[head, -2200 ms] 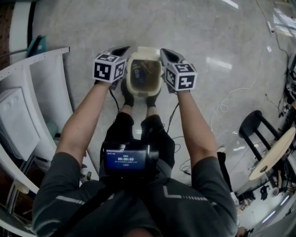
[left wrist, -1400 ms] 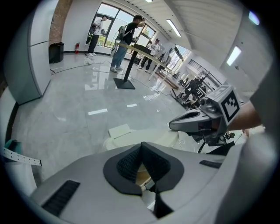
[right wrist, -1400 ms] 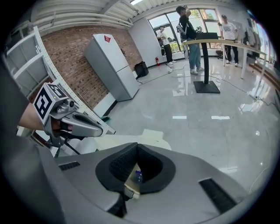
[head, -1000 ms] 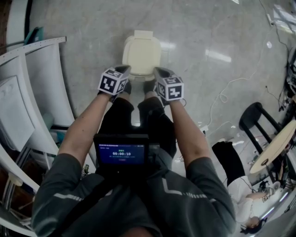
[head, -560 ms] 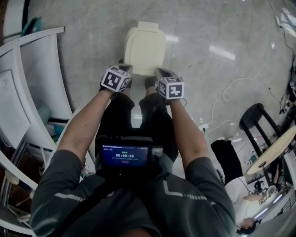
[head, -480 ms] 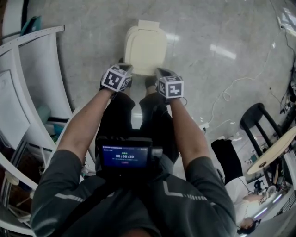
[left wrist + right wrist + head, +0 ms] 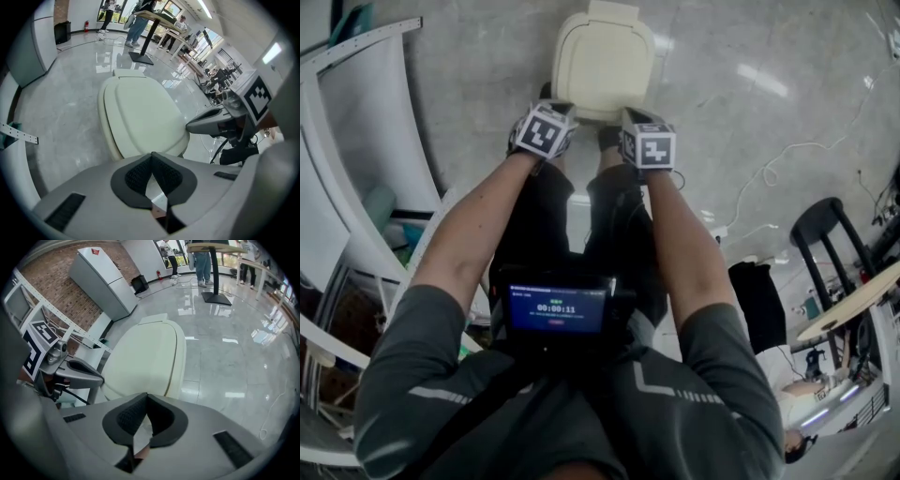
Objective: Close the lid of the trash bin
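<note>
The cream trash bin (image 7: 605,58) stands on the floor ahead of the person's feet, its lid down flat over the opening. In the head view both grippers hover side by side just short of the bin's near edge: left gripper (image 7: 551,111) and right gripper (image 7: 634,116). The left gripper view looks over the lid (image 7: 140,115), with the left gripper (image 7: 151,155) shut and holding nothing. The right gripper (image 7: 218,124) shows there beside the bin. In the right gripper view the lid (image 7: 143,355) lies ahead and the right gripper (image 7: 146,397) is shut and holding nothing.
A white curved frame (image 7: 352,150) runs along the left. On the floor to the right lie a pale cable (image 7: 778,164), a black stool (image 7: 827,234) and a round wooden tabletop (image 7: 853,305). A grey cabinet (image 7: 105,280) stands beyond the bin, with people standing far off.
The lid, open 2.2 s ago with a gripper at each side of the bin, is now down. Both grippers have drawn back toward the person to the bin's near edge.
</note>
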Tool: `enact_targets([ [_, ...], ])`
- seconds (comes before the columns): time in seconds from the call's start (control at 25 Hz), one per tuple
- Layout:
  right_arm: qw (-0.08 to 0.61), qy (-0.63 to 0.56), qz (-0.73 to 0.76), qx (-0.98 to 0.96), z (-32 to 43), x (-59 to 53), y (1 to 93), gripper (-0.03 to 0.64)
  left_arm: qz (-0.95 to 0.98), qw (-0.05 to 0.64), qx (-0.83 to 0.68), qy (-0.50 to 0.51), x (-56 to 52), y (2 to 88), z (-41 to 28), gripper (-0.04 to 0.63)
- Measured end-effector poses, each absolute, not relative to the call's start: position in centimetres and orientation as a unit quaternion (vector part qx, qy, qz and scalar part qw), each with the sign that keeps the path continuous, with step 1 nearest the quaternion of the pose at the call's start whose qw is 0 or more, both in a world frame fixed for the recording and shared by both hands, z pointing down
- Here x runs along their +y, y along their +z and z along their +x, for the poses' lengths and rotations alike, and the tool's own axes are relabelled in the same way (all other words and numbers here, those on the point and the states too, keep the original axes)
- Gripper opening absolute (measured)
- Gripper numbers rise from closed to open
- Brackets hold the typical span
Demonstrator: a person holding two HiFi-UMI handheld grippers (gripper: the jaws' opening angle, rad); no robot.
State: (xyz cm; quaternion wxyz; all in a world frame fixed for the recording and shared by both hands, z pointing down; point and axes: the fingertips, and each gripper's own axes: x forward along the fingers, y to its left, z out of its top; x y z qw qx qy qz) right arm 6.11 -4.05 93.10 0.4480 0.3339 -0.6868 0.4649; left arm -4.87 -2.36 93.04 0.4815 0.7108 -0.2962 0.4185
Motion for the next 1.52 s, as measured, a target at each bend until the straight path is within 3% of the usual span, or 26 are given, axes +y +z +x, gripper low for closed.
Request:
enact_targets([
  [0.6, 0.479, 0.446, 0.335, -0.678, 5.8, -3.7, 94.2, 0.011, 0.668, 0.524, -0.315, 0.424, -1.7, 95.1, -5.3, 0.000],
  [0.84, 0.473, 0.434, 0.350, -0.682, 5.9, -4.2, 93.9, 0.012, 0.685, 0.500, -0.307, 0.432, -1.8, 95.2, -5.5, 0.000],
  [1.16, 0.464, 0.446, 0.330, -0.691, 4.7, -3.9, 91.9, 0.011, 0.694, 0.515, -0.332, 0.379, -3.3, 92.2, -6.2, 0.000],
  [1.52, 0.377, 0.386, 0.389, -0.747, 5.6, -11.7, 83.3, 0.011, 0.719, 0.486, -0.408, 0.283, -10.6, 82.7, -7.4, 0.000],
])
